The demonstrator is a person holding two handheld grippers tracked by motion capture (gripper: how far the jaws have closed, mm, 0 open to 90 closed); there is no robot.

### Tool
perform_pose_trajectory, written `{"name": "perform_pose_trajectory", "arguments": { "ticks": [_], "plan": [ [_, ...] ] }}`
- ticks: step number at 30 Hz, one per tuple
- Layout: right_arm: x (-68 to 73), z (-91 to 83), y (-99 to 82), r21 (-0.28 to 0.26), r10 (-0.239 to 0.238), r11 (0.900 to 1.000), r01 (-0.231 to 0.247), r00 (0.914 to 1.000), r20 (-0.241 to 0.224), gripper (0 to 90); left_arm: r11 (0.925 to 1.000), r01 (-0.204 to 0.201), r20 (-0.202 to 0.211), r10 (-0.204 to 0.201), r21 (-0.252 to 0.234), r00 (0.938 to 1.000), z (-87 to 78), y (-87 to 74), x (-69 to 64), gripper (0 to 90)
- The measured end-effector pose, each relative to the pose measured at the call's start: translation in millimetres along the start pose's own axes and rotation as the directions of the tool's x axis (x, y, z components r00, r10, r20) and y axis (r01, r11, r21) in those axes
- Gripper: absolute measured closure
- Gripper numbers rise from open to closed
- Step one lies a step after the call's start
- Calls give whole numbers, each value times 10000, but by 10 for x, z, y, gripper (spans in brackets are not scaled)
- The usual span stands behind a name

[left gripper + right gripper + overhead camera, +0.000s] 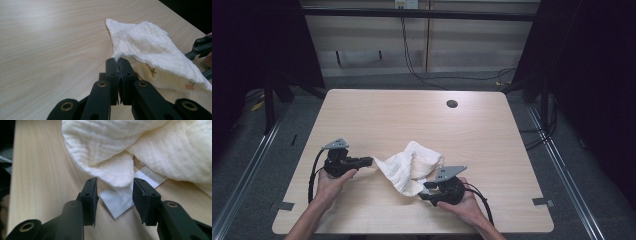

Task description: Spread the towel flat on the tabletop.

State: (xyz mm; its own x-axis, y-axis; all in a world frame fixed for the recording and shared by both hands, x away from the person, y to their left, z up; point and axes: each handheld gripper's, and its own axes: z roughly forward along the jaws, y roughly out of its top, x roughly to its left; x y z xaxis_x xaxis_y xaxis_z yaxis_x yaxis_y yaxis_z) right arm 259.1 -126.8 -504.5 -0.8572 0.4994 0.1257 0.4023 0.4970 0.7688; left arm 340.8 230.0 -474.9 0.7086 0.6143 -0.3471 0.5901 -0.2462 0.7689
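The left gripper [117,62] has its fingers [112,72] pinched tight on a corner of the white cloth [147,47], the fabric rising from the tips. The right gripper [114,186] stands with its jaws apart — a rounded fold of the cloth hangs between the pads [146,197] without being pressed, and a white care label [120,198] lies flat on the wood beneath. From above, the cloth [412,167] sits crumpled and half lifted near the front of the table [377,115], strung between the two grippers, left gripper [368,161] at its left end and right gripper [426,188] at its lower right. The risk, I'd say, is on the right side: close now and it may catch only the bulky fold or the label — not a true edge — so the cloth would bunch or slip free. A hard pull from the left could drag the fold out of reach.
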Motion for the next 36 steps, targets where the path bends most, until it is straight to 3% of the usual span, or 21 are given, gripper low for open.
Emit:
{"name": "perform_pose_trajectory", "arguments": {
  "ticks": [5, 12, 14, 15, 16, 21, 25, 28, 29, 32, 36],
  "plan": [
    [31, 77, 13, 100, -420, 9991, 416, 9983, 415, 496, 10000, -26, 66, 26, 18, 10000, 13, 2, -9, 876],
    [40, 99, 83, -142, -598, 9981, 605, 9972, 453, 541, 9999, -98, 112, 97, 94, 9999, 25, -1, -22, 873],
    [48, 92, 96, -185, -662, 9976, 670, 9969, 421, 570, 9998, -145, 135, 143, 106, 9998, 26, 0, -31, 872],
    [52, 77, 94, -188, -699, 9973, 705, 9971, 302, 641, 9998, -187, 166, 185, 109, 9997, 21, 2, -38, 873],
    [52, 77, 94, -188, -699, 9973, 705, 9971, 302, 641, 9999, -161, 219, 160, 30, 9996, 19, 5, -51, 873],
    [41, 16, 110, -589, -534, 9969, 528, 9985, -91, 817, 9993, -376, 358, 376, -9, 9987, 13, 27, -102, 874],
    [39, -33, 126, -728, -562, 9959, 541, 9980, -273, 881, 9989, -447, 394, 452, -124, 9982, -12, 51, -120, 874],
    [23, -150, 171, -1367, -282, 9903, 257, 9995, -170, 885, 9975, -651, 414, 661, -259, 9970, -82, 96, -123, 875],
    [-10, -251, 238, -1481, -201, 9887, 230, 9996, 213, 887, 9967, -732, 517, 749, -341, 9959, -115, 120, -119, 876],
    [-61, -361, 301, -1745, 164, 9846, -99, 9992, 361, 887, 9950, -660, 599, 705, -744, 9957, -198, 189, -145, 877],
    [-121, -598, 428, -2072, 373, 9780, -229, 9971, 661, 889, 9895, -1018, 655, 1089, -1025, 9919, -307, 287, -257, 878]
  ]
}}
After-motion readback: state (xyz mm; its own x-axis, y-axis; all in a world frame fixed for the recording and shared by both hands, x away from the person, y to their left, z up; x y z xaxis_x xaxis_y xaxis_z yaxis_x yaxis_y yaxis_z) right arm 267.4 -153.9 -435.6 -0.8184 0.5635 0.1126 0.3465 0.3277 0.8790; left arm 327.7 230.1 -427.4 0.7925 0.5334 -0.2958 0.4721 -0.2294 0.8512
